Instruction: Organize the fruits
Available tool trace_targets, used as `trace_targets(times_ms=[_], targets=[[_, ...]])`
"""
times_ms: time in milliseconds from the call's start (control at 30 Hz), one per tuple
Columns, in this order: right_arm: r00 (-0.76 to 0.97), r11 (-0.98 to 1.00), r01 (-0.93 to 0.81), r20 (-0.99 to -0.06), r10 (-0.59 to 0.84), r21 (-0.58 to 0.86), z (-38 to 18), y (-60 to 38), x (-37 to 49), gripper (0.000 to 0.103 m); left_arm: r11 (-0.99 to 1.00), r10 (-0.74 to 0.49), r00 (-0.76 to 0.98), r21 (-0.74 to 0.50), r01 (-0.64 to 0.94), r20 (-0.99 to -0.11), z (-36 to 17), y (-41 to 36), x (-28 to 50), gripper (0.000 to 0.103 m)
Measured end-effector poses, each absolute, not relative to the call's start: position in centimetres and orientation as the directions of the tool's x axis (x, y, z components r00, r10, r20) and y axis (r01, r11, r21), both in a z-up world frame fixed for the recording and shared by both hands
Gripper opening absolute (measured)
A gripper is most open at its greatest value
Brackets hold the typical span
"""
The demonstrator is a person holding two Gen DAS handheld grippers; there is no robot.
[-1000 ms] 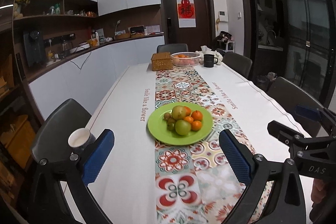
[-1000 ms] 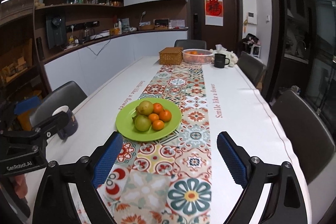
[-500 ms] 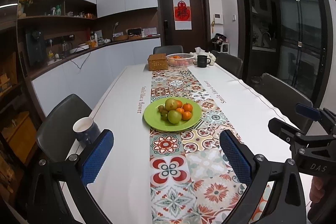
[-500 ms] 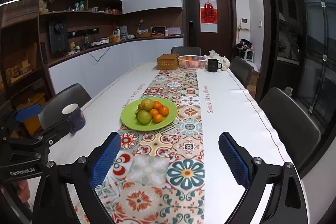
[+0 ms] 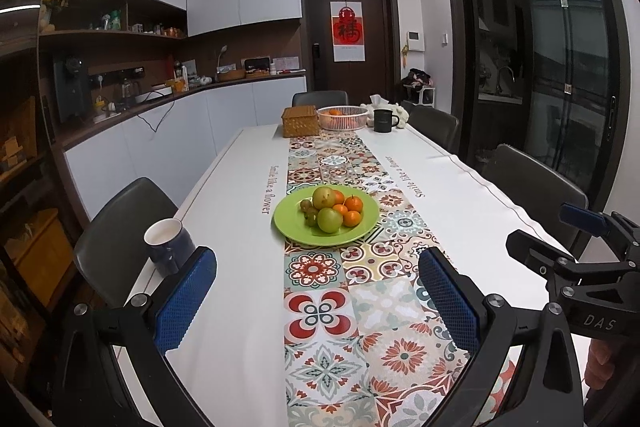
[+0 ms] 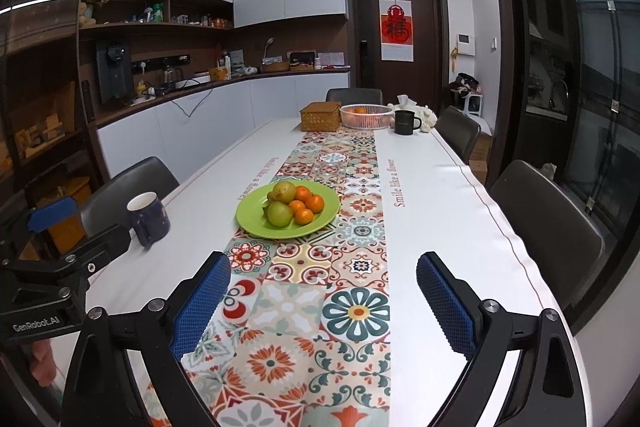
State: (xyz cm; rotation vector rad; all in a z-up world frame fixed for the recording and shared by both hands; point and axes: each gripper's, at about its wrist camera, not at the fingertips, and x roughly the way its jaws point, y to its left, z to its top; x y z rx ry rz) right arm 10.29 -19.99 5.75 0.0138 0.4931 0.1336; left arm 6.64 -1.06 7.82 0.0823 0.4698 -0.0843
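Both grippers have drawn back from the table's middle, so the green plate [image 5: 326,217] now sits farther off than a second ago. From the left: a navy mug [image 5: 168,247], then the left gripper [image 5: 316,301], spread wide and empty. Pears and mandarins lie piled together on the plate. The right gripper [image 6: 322,297] gapes empty too. Whether sorting is starting or done, I cannot judge.

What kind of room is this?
Most likely a home dining room that opens onto a kitchen: a long dining table with chairs, a green plate of fruit, and a counter with appliances.
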Motion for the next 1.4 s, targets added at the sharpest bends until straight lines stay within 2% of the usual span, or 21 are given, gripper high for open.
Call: trace_targets(times_ms=[1400], targets=[[0.86, 0.991, -0.127, -0.493, 0.133, 0.045, 5.33, -19.93, 10.38, 0.095, 0.994, -0.067, 0.877, 0.043, 0.099, -0.476, 7.29, -0.77, 6.73, 0.103]])
